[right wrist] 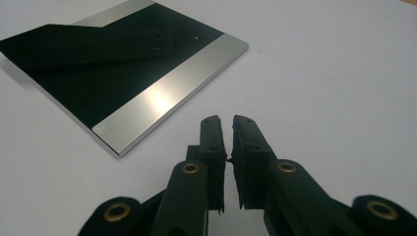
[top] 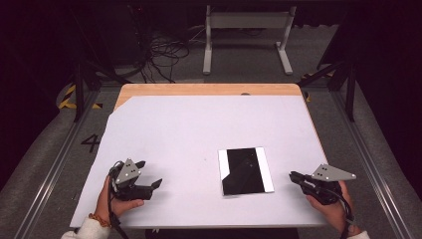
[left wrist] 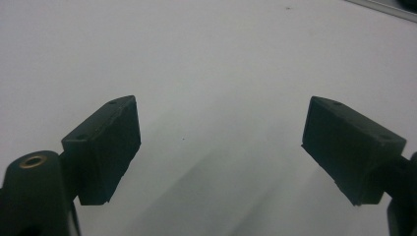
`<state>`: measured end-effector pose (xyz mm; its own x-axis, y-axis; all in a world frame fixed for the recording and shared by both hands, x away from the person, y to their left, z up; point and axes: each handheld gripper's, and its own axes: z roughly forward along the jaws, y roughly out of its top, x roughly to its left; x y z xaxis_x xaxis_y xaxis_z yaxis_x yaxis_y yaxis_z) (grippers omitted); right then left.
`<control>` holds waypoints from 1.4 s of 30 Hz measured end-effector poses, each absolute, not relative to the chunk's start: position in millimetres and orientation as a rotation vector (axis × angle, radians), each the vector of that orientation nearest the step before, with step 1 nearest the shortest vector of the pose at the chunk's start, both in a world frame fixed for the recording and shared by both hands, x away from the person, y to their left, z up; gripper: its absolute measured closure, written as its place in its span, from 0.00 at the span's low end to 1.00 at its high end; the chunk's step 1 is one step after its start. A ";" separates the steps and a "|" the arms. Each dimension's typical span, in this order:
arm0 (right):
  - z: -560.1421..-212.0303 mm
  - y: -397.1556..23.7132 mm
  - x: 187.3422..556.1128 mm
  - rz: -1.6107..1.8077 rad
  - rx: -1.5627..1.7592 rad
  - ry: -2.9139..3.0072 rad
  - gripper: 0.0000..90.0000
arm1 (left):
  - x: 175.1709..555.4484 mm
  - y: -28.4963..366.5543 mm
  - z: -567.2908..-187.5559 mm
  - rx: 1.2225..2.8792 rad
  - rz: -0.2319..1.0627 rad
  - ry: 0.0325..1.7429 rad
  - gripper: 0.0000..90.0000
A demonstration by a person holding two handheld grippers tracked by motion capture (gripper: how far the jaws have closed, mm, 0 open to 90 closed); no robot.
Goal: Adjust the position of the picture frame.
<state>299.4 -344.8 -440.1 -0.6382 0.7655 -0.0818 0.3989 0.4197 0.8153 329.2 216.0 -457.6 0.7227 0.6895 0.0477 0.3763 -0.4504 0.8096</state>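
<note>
surface: we saw a white table (top: 199, 129) bearing a black-and-silver plate (top: 245, 171).
room: dark, cables behind.
left gripper (top: 152, 175): spread, empty.
right gripper (top: 293, 176): pressed together, empty.

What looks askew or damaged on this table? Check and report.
Nothing stands out. The black plate with silver edge strips lies flat on the white table sheet, only slightly rotated, with no visible cracks or spills. The left gripper is open over bare sheet; the right gripper is shut and empty, beside the plate.
</note>
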 end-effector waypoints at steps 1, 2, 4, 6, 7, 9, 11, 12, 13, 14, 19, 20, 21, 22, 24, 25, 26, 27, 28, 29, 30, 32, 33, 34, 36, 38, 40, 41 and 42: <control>-440.4 -345.1 299.9 1.110 0.991 2.236 0.94 | 329.1 215.3 -458.2 2.091 0.462 0.802 0.20; -440.7 -345.4 300.7 1.106 0.995 2.236 0.95 | 329.0 214.5 -458.6 2.098 0.467 0.801 0.22; -441.8 -345.0 302.7 1.113 1.012 2.238 0.96 | 328.0 213.1 -459.3 2.112 0.454 0.780 0.30; -442.6 -342.9 304.5 1.109 1.013 2.248 0.98 | 326.3 211.8 -458.8 2.122 0.457 0.766 0.39; -443.1 -341.3 305.5 1.105 1.017 2.255 0.98 | 326.3 211.9 -458.7 2.122 0.440 0.753 0.44; -444.9 -337.3 307.2 1.095 1.006 2.272 1.00 | 326.1 210.8 -458.5 2.131 0.429 0.742 0.59; -445.6 -335.7 308.1 1.086 1.004 2.280 1.00 | 326.2 210.6 -458.2 2.126 0.411 0.734 0.64; -446.6 -333.1 309.7 1.077 1.001 2.288 1.00 | 326.6 207.5 -457.1 2.139 0.409 0.708 0.74; -446.6 -333.1 309.7 1.077 1.001 2.288 1.00 | 326.6 207.5 -457.1 2.139 0.409 0.708 0.81; -446.9 -331.6 311.1 1.075 1.002 2.295 1.00 | 326.4 203.6 -457.0 2.152 0.403 0.699 0.84; -446.6 -329.0 312.4 1.074 1.001 2.304 1.00 | 326.1 197.8 -455.6 2.168 0.387 0.659 0.99; -446.5 -328.5 312.4 1.074 1.001 2.305 1.00 | 326.1 196.1 -455.2 2.171 0.387 0.655 1.00; -446.3 -327.9 312.4 1.078 0.997 2.307 1.00 | 326.6 193.8 -455.2 2.178 0.376 0.647 1.00; -445.8 -327.0 312.4 1.078 0.994 2.309 1.00 | 327.2 192.3 -455.4 2.183 0.375 0.646 1.00; -445.1 -326.0 313.0 1.082 0.993 2.308 1.00 | 329.3 187.1 -455.7 2.195 0.367 0.640 1.00; -445.0 -325.6 313.7 1.088 0.992 2.309 1.00 | 329.9 184.5 -455.7 2.197 0.363 0.641 1.00; -444.9 -324.8 314.1 1.089 0.994 2.310 1.00 | 331.1 182.1 -455.4 2.200 0.361 0.632 1.00; -445.0 -323.9 314.9 1.090 0.992 2.313 1.00 | 332.3 179.5 -455.3 2.202 0.353 0.628 1.00; -445.1 -322.7 315.5 1.087 0.994 2.314 1.00 | 332.3 179.5 -455.3 2.202 0.353 0.628 1.00; -445.1 -321.2 316.3 1.087 0.993 2.316 1.00 | 335.1 172.7 -455.6 2.210 0.343 0.618 1.00; -445.0 -320.0 316.9 1.089 0.994 2.319 1.00 | 336.5 170.6 -456.0 2.211 0.333 0.615 1.00; -444.8 -318.1 317.6 1.088 0.992 2.321 1.00 | 339.7 163.6 -457.1 2.226 0.332 0.608 1.00; -444.8 -317.0 317.9 1.088 0.992 2.323 1.00 | 341.2 160.3 -457.7 2.229 0.324 0.603 1.00; -444.9 -316.0 318.2 1.085 0.990 2.327 1.00 | 342.6 157.0 -457.8 2.239 0.322 0.593 1.00; -444.9 -314.5 318.5 1.078 0.992 2.328 1.00 | 344.9 149.9 -458.6 2.244 0.314 0.579 1.00; -445.7 -313.4 319.3 1.077 0.994 2.334 1.00 | 346.8 141.7 -459.1 2.253 0.296 0.563 1.00; -446.6 -312.3 320.9 1.070 0.999 2.337 1.00 | 347.8 133.8 -458.5 2.272 0.292 0.536 1.00; -447.3 -311.3 321.8 1.069 1.000 2.343 1.00 | 348.2 130.8 -458.4 2.270 0.285 0.531 1.00; -447.7 -310.4 322.1 1.065 1.001 2.343 1.00 | 348.6 124.5 -458.2 2.273 0.276 0.512 1.00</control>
